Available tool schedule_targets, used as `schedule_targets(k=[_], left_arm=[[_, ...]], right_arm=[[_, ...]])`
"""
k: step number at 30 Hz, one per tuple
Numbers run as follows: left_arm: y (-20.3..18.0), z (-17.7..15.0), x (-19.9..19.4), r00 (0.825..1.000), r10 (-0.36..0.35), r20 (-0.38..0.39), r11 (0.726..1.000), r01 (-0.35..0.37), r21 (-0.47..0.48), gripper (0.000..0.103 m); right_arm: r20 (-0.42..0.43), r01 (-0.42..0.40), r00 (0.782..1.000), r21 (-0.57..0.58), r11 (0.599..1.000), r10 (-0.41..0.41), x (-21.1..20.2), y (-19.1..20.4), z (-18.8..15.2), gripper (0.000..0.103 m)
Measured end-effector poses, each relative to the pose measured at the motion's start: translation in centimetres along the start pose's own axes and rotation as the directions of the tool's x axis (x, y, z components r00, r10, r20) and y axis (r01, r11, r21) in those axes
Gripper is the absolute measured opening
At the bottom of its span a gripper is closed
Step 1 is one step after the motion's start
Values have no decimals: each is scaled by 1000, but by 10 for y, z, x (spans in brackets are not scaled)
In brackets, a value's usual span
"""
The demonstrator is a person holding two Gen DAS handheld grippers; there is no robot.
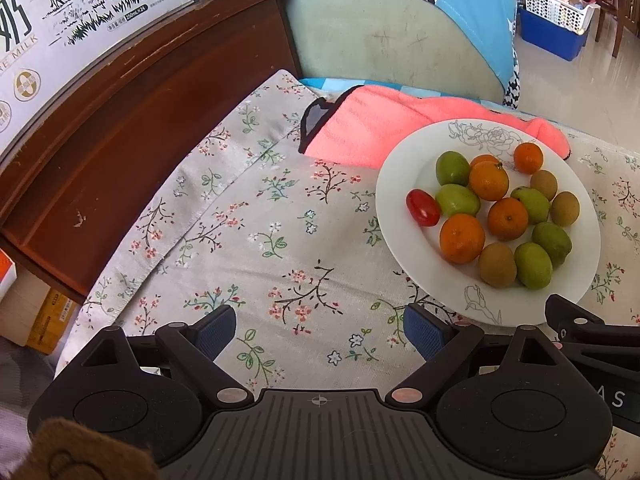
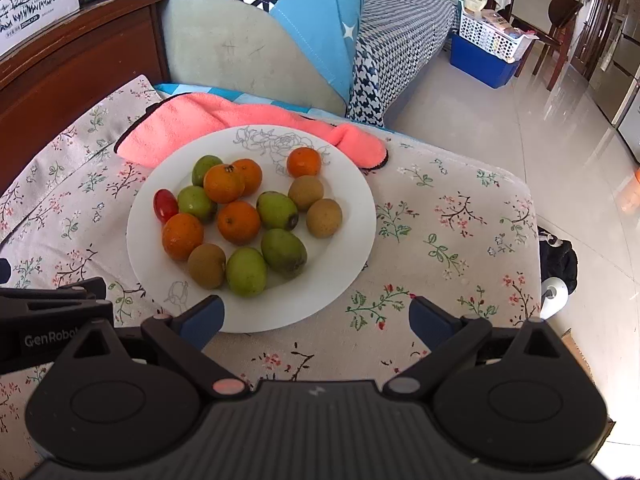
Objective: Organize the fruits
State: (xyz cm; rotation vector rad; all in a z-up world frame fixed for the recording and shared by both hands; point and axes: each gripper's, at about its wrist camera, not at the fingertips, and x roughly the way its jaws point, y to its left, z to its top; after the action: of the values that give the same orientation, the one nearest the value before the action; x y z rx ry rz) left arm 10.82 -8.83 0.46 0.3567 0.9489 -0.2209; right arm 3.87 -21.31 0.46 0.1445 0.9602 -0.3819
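I hold my left gripper (image 1: 320,330) above the flowered tablecloth (image 1: 256,240), its blue-padded jaws spread wide with only cloth showing between them. My right gripper (image 2: 316,320) hangs beside it, to the right, jaws likewise released and empty; its left finger sits over the near rim of the white plate (image 2: 340,280), while its right finger is over bare cloth.

The plate lies on the cloth, right of my left gripper and just ahead of my right one, with a line-drawn rose on its far rim. All the fruit is piled on it. A red cherry tomato (image 2: 165,205) sits at the left edge of the heap, touching a green fruit (image 2: 195,203). Five small oranges are spread through the pile: one (image 2: 182,236) near the tomato, one (image 2: 238,222) in the middle, two (image 2: 224,183) pressed together farther back, and one (image 2: 304,162) apart at the far right. Other green fruits lie at the near side (image 2: 246,272) and beside it (image 2: 284,253). Brownish round fruits sit at the near left (image 2: 207,266) and on the right side (image 2: 324,218).

A pink towel (image 2: 192,128) lies on the cloth just beyond the plate, its edge tucked behind the far rim. A dark wooden board (image 1: 132,120) stands along the left, with a milk carton box (image 1: 80,12) on top. A blue cushion (image 2: 304,12) leans on the seat beyond.
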Motion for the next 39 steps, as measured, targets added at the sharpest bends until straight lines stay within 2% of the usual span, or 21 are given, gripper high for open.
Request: schedule_targets(k=[7, 12, 22, 27, 30, 37, 39], left_arm=[[2, -7, -8, 1000, 4, 6, 1000, -4, 18, 92], [6, -14, -18, 1000, -21, 19, 999, 20, 27, 92], [27, -27, -30, 999, -19, 39, 1000, 19, -2, 92], [32, -39, -34, 999, -34, 34, 999, 34, -12, 92], [34, -47, -35, 999, -34, 29, 999, 35, -17, 92], [39, -61, -38, 999, -36, 26, 999, 37, -29, 92], [41, -64, -37, 999, -39, 21, 999, 40, -35, 92]], right_arm=[[-1, -22, 1000, -14, 1000, 22, -6, 0, -7, 99], [10, -46, 999, -49, 998, 46, -14, -1, -14, 99], [8, -177, 984, -78, 981, 178, -24, -6, -48, 99], [22, -253, 966, -88, 963, 256, -24, 1, -76, 99], [20, -256, 966, -88, 963, 259, -22, 9, -91, 99], [138, -189, 968, -144, 971, 209, -29, 30, -121, 102], [174, -182, 963, -146, 972, 207, -30, 34, -127, 102]])
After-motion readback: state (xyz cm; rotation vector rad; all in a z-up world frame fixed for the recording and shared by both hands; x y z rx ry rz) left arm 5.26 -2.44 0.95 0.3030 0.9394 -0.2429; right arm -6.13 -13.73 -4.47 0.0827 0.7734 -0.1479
